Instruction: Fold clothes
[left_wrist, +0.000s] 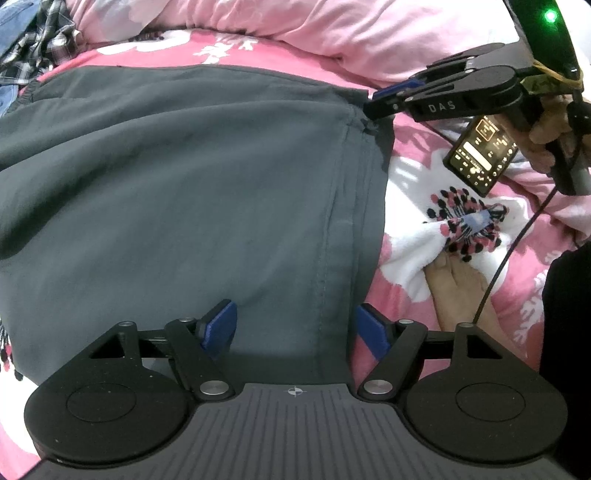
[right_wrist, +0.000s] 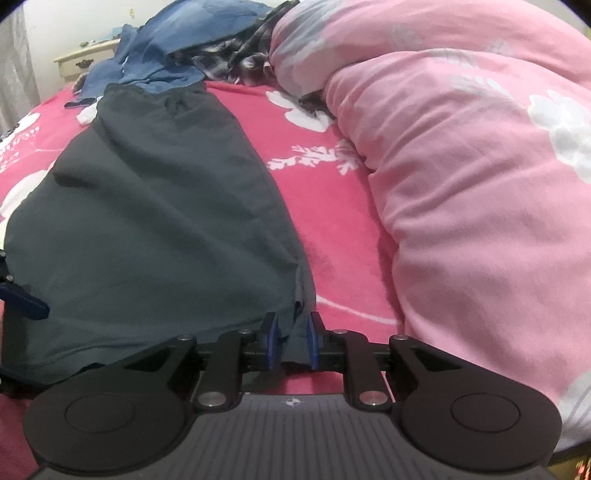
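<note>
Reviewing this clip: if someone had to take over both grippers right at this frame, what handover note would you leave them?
Left gripper: open, poised over the near edge of the dark grey garment, gripping nothing.
Right gripper: shut on a bunched corner of that garment's edge, low over the pink floral sheet.
The garment lies spread lengthwise on the bed, mostly flat with some wrinkles; no finished fold shows.
A pile of blue and plaid clothes waits at the far end, beside the pink duvet.
Left to do: probably take the near corner with the left gripper, fold the garment, then handle the pile.
</note>
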